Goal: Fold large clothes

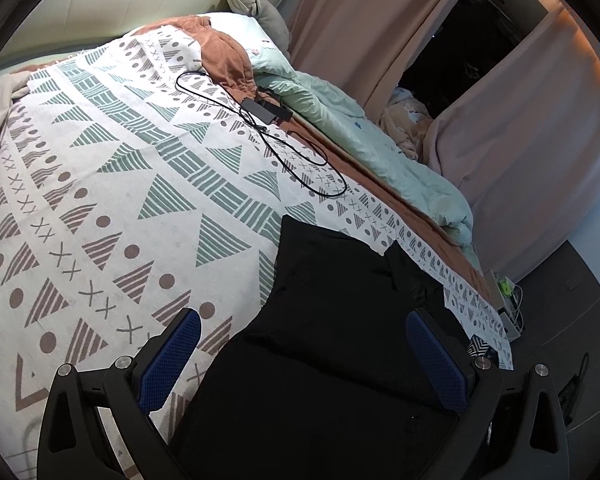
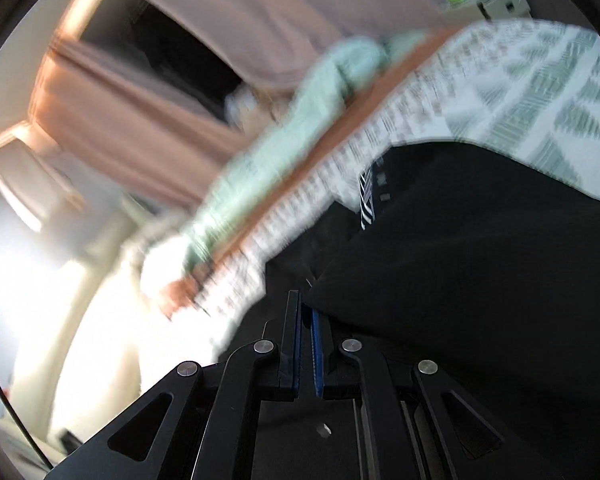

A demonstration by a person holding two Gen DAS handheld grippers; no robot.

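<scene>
Black cloth garment lies flat on the near corner of the bed w/ white patterned bedspread, per left wrist view. Left gripper hovers over it, blue pads wide apart, nothing held. Black charger brick w/ looped cable sits further up the bed, pale green quilt along its far edge.

Right wrist view, blurred: right gripper nearly closed, thin gap btwn pads; garment edge meets the tips, can't tell if pinched.

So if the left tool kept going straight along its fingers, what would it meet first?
Most likely the black garment lying on the patterned bedspread; the open left tool points down at it, though depth is unclear.
</scene>
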